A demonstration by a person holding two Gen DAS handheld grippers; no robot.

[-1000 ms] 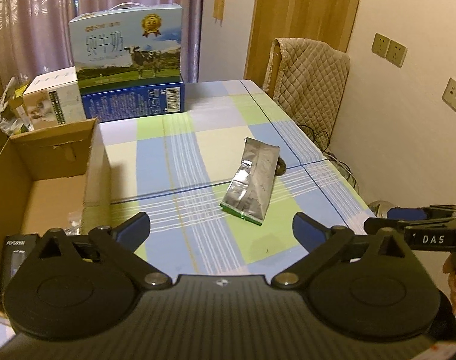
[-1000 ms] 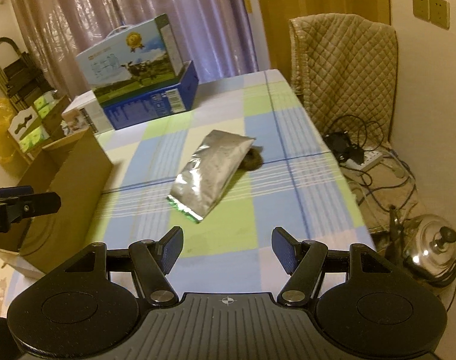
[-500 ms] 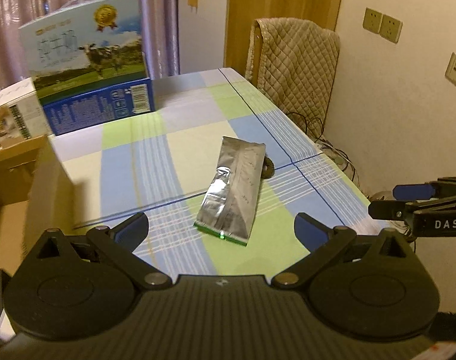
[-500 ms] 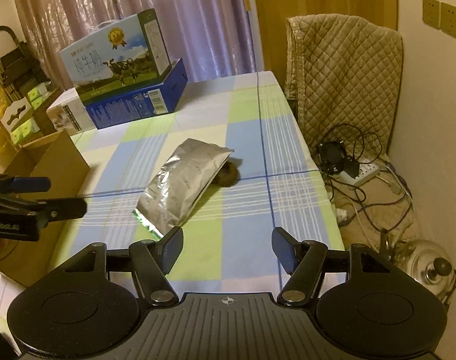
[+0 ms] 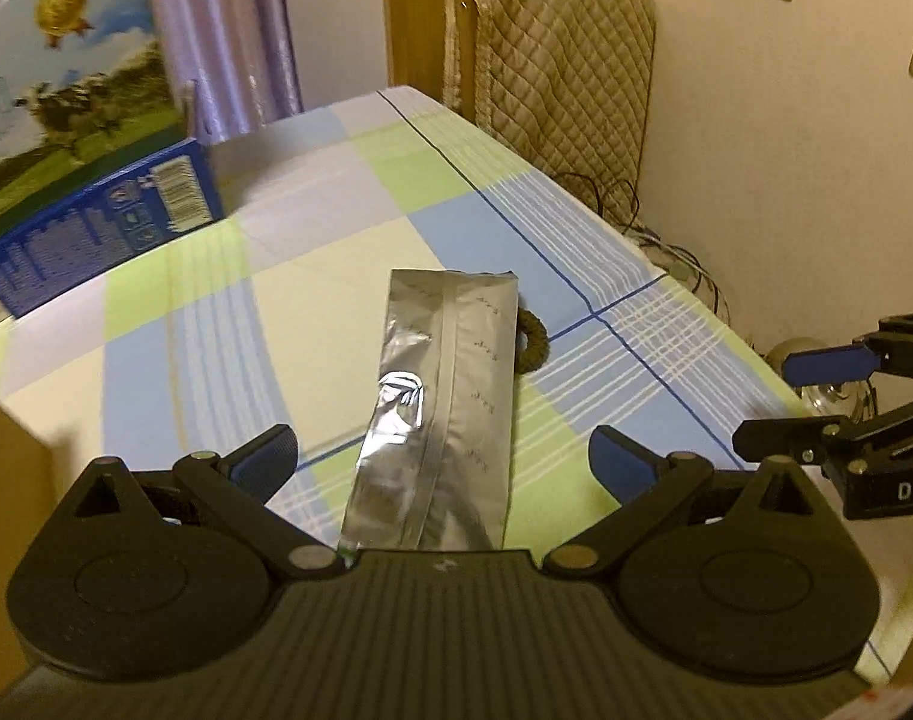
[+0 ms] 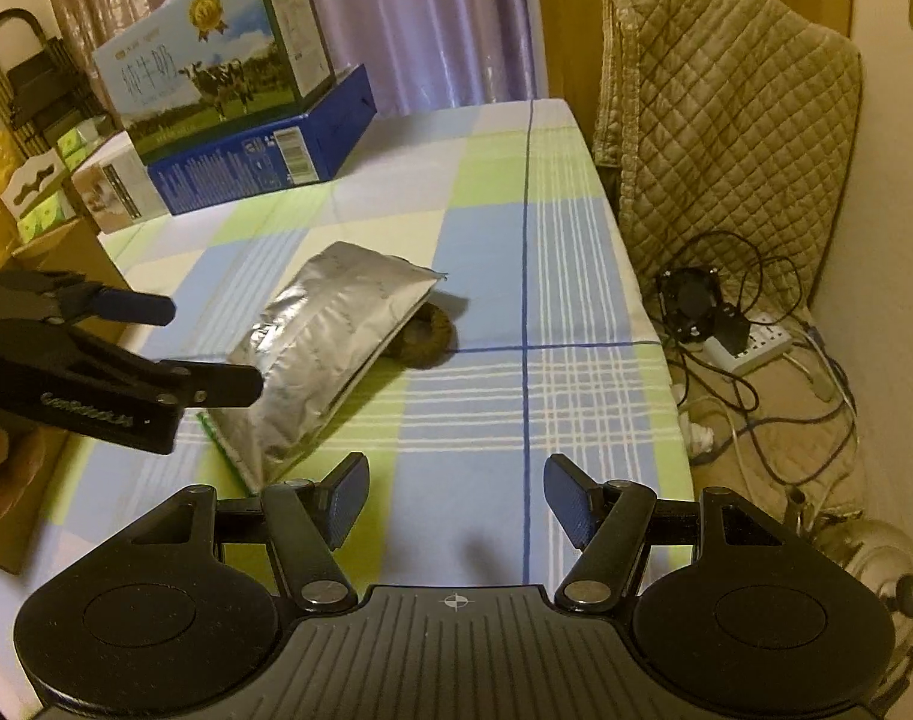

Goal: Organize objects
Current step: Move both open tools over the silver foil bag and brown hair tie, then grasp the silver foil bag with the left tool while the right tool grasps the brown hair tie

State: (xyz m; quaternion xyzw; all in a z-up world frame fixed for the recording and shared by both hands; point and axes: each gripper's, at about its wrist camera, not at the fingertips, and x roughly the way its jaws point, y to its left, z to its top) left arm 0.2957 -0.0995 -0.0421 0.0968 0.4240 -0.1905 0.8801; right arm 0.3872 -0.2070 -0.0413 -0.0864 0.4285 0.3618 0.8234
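A silver foil pouch [image 5: 444, 396] lies flat on the checked tablecloth [image 5: 336, 252], its near end between my left gripper's [image 5: 441, 459] open fingers, not touched. A dark round ring [image 5: 531, 341] lies half under its far right edge. In the right wrist view the pouch [image 6: 324, 354] lies left of centre with the ring [image 6: 428, 333] behind it. My right gripper [image 6: 453, 504] is open and empty over the cloth, right of the pouch. The left gripper [image 6: 210, 348] shows there, open, at the pouch's left side.
A blue milk carton box [image 6: 228, 114] and a small white box [image 6: 111, 192] stand at the table's far left. A cardboard box [image 6: 54, 264] sits at the left edge. A quilted chair [image 6: 726, 120] stands right, with cables and a power strip [image 6: 750, 348] on the floor.
My left gripper has moved right and forward, closing in on the pouch, which now lies between its fingers. The right gripper has shifted slightly; both stayed open.
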